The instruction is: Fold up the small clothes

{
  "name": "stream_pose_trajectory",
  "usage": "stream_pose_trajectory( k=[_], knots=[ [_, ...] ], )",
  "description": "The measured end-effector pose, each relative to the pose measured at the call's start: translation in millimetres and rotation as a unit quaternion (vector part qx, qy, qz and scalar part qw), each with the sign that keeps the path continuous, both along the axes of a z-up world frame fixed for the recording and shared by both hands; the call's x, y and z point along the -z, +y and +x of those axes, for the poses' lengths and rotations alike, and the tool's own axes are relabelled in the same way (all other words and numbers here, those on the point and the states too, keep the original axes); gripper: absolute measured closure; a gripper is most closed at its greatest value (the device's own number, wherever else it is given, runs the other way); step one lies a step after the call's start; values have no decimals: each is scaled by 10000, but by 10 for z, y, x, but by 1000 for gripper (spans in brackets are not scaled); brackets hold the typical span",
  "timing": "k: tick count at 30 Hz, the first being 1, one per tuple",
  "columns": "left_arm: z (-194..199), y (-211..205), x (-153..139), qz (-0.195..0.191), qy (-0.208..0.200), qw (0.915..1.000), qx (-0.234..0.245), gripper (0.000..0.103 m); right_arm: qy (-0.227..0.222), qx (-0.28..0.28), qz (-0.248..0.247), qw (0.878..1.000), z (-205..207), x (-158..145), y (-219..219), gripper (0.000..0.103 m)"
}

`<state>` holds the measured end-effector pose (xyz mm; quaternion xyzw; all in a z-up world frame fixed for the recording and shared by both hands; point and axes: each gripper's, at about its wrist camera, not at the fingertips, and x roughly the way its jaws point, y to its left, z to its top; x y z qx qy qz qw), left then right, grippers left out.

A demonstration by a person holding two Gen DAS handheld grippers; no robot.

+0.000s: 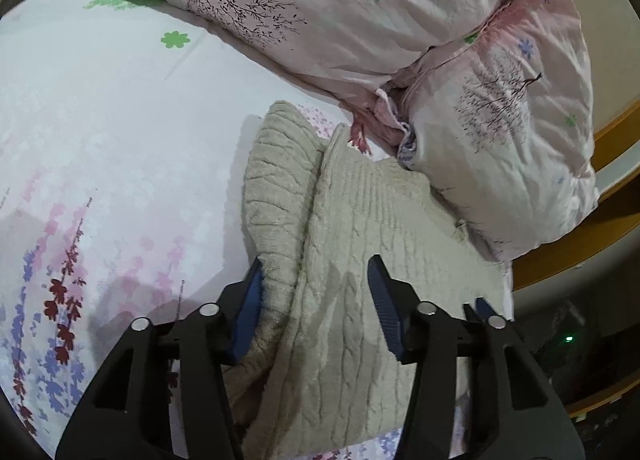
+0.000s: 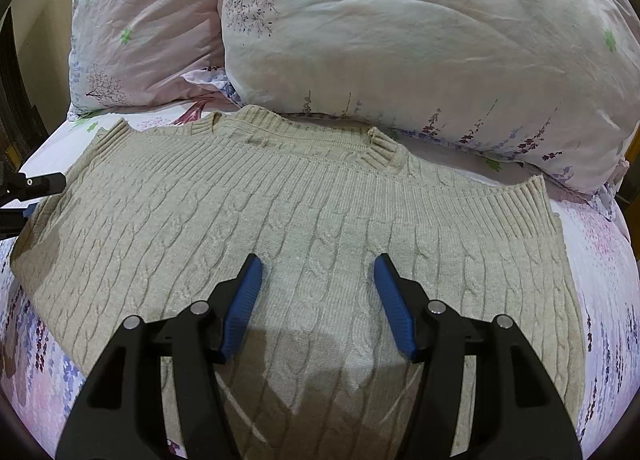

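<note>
Right wrist view: your right gripper [image 2: 318, 266] hovers spread over the cable-knit sweater [image 2: 304, 227], gripping nothing.
Sweater: flat beside the pillows [image 2: 400, 31]; only one edge flap is turned over.
Left gripper [image 1: 316, 268]: jaws straddle that folded edge; whether they pinch it you cannot tell.
Left: most folds.

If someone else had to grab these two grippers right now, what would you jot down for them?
Left gripper: open, jaws astride a raised fold at the sweater's edge, not clamped.
Right gripper: open, over the middle of the sweater, holding nothing.
The sweater lies mostly flat on the bed, its top edge by the pillows.
Done: spread out, one edge bunched.
Left: the folding itself.
</note>
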<state>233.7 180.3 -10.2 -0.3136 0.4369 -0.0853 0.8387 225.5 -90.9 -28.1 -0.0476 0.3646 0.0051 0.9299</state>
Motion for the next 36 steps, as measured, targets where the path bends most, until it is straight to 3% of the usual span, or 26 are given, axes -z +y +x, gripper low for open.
stream_pose_trajectory(
  k=[1,2,9,15,16,18,23,32,36],
  knots=[
    [6,5,4,143,96,9998,-52,65,1,-7,5,10000,-3,-2,-4,44],
    [14,16,11,269,196,9994,-90,67,-2,-12,7,10000,-6,-5,-5,44],
    [-4,72,29,189,253,9994,-169,66,-14,-28,22,10000,-4,-10,-1,44],
    [-1,87,92,-426,184,9988,-175,66,-31,-27,25,10000,-8,-9,-5,44],
    [0,81,95,-489,183,9985,-156,74,-34,-30,25,10000,-10,-10,-6,44],
    [-3,61,84,-573,165,9981,-136,79,-35,-34,25,10000,-10,-10,-5,44],
    [-12,-12,-109,-781,-156,9968,-42,85,-40,-48,15,10000,-10,-13,-10,44],
    [32,-391,-605,-1016,-790,9913,267,88,-51,-111,-26,9999,4,-28,-23,44],
    [88,-700,-819,-1088,-1033,9875,489,88,-68,-114,309,9994,-43,-141,-181,44]
  ],
)
